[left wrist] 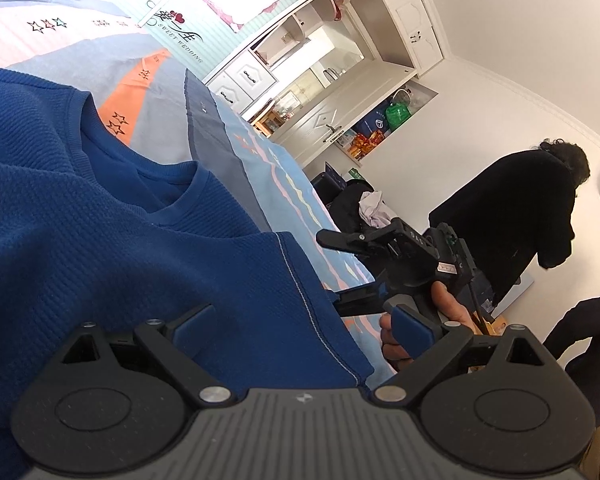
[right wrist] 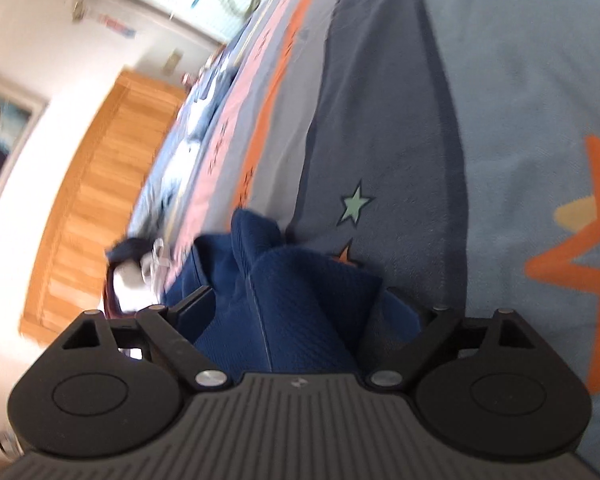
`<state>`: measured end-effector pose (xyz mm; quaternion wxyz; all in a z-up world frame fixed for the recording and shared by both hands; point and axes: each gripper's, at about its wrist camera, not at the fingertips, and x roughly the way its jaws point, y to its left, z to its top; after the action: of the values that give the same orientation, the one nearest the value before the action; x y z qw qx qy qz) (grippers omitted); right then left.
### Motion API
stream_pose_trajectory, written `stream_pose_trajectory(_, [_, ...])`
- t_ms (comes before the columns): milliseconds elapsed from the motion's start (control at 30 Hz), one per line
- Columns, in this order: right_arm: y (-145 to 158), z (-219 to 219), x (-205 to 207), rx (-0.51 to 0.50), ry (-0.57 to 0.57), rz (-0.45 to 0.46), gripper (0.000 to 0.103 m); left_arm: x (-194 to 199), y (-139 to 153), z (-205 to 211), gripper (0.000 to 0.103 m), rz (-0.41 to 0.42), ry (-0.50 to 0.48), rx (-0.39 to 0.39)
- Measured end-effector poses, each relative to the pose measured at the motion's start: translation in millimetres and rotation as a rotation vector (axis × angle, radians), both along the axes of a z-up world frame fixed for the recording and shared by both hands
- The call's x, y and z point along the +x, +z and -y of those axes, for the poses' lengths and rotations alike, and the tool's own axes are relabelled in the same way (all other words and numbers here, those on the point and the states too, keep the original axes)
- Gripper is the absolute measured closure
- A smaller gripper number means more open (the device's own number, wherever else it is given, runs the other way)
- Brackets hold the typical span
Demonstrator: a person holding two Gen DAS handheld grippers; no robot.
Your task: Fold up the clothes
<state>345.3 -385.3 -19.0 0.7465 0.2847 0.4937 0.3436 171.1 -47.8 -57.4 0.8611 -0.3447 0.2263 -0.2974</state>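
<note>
A blue sweater (left wrist: 100,240) is seen spread on the bed (left wrist: 236,148), its hem lying close to the bed's near edge and its neckline toward the middle of the star-printed cover.

Left gripper (left wrist: 304,328): the jaws are held wide apart. The blue pad of one finger (left wrist: 194,326) is seen over the knit fabric; the other pad (left wrist: 410,330) stands past the hem, beyond the bed's edge. The stitched hem of the sweater runs between the two fingers, but no pinch on the cloth is made (whether the one pad actually touches the fabric cannot be told).

Right gripper (right wrist: 312,312): the jaws are likewise spread wide. A bunched fold of the sweater (right wrist: 300,304) lies between the two fingers and reaches toward the gripper body. The far fingertip is hidden behind the cloth, so contact there cannot be judged; the near finger (right wrist: 192,312) is seen beside the fold, not pressed into it. The view is motion-blurred.

In the left wrist view the right gripper (left wrist: 332,268) is seen at the bed's edge beside the sweater's hem, held by a hand (left wrist: 420,320), its fingers spread (one above, one at the level of the cover).

In the background, a person in dark clothes (left wrist: 532,208) is seen standing near a white cabinet (left wrist: 380,80).
</note>
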Motion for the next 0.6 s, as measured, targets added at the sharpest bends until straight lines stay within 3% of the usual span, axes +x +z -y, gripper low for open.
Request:
stream_pose_trajectory(100, [-2.2, -5.1, 5.4, 0.004, 0.026, 0.021, 0.004, 0.2, -0.7, 0.7, 0.006, 0.006, -0.002, 0.000])
stream_pose_trajectory(167, [2.1, -12.5, 2.2, -0.067, 0.032, 0.064, 0.016, 0.4, -0.9, 0.6, 0.006, 0.008, -0.001, -0.003])
stream_pose_trajectory(200, [4.5, -18.3, -0.1, -0.128, 0.032, 0.086, 0.054, 0.5, -1.0, 0.3, 0.006, 0.008, -0.001, -0.005])
stream_pose_trajectory(233, [5.1, -23.2, -3.0, -0.176, 0.025, 0.101, 0.083, 0.6, -1.1, 0.1, 0.006, 0.009, -0.002, -0.006])
stream_pose_trajectory(367, [12.2, -33.9, -30.7, -0.235, -0.029, 0.231, 0.084, 0.9, -1.3, -1.1, 0.006, 0.009, -0.002, -0.010])
stream_pose_trajectory(467, [27.8, -46.5, -62.4, -0.335, -0.104, 0.426, 0.085, 0.4, -1.7, -1.0, 0.006, 0.008, -0.002, -0.010])
stream_pose_trajectory(533, [44.9, -72.4, -101.8, -0.562, -0.112, 0.686, 0.086, 0.5, -1.6, -0.3, 0.006, 0.008, -0.003, -0.006])
stream_pose_trajectory(600, [46.5, -110.0, -149.0, -0.880, -0.065, 1.010, 0.087, 0.6, -1.9, -0.7, 0.006, 0.008, -0.002, -0.008])
